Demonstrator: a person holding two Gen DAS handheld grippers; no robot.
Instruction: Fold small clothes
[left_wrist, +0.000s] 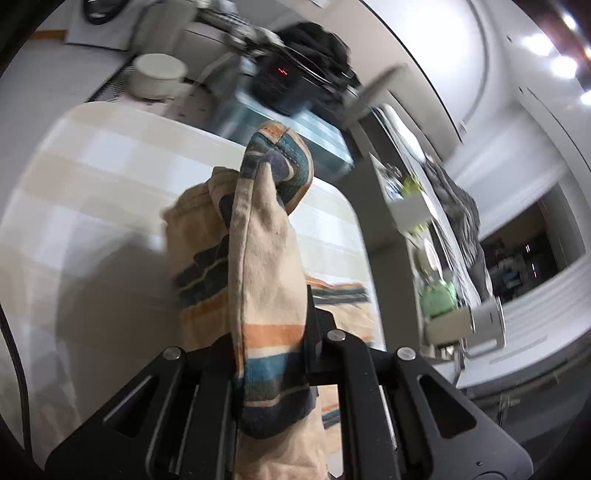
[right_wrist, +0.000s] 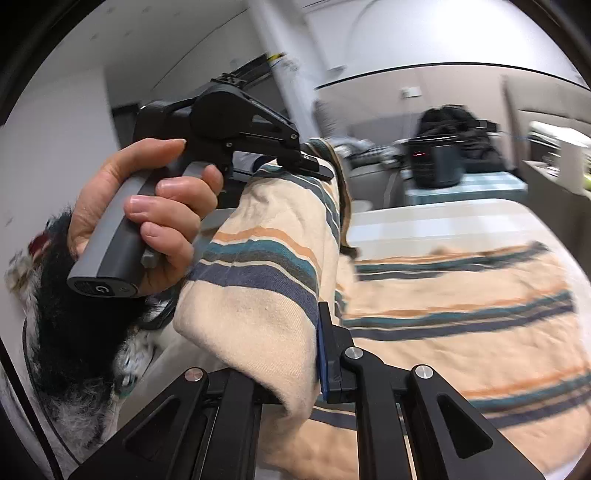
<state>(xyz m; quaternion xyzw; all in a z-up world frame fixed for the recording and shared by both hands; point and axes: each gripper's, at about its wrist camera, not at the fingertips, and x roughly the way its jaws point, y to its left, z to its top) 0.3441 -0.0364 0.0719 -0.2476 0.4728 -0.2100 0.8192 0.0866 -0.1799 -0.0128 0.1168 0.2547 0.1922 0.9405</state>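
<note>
**Cream striped cotton lifted by two pinched edges**

Cream cotton garment with teal, navy and orange stripes (right_wrist: 461, 295), gripped at two places and raised off the pale checked tabletop (left_wrist: 110, 177). Left gripper (left_wrist: 273, 332) pressed together on a bunched edge, cloth filling the gap between the jaws and rising ahead in a tall fold, a striped hem curling over at the top. Right gripper (right_wrist: 317, 354) likewise clamped on a thick rolled fold, blue pad tight against the fabric. Seen from the right wrist view: a bare hand (right_wrist: 147, 210) wrapped round the grey handle of the left tool, trigger squeezed, black fingers biting the cloth's upper edge. Rest of the garment trailing down and spread over the table beyond, still partly resting there. Probably held high at two points so the fabric hangs free and a crease can be laid by carrying the edge across. Blurred background: black cooker with a red display (right_wrist: 436, 162), white bowl (left_wrist: 159, 74).
</note>
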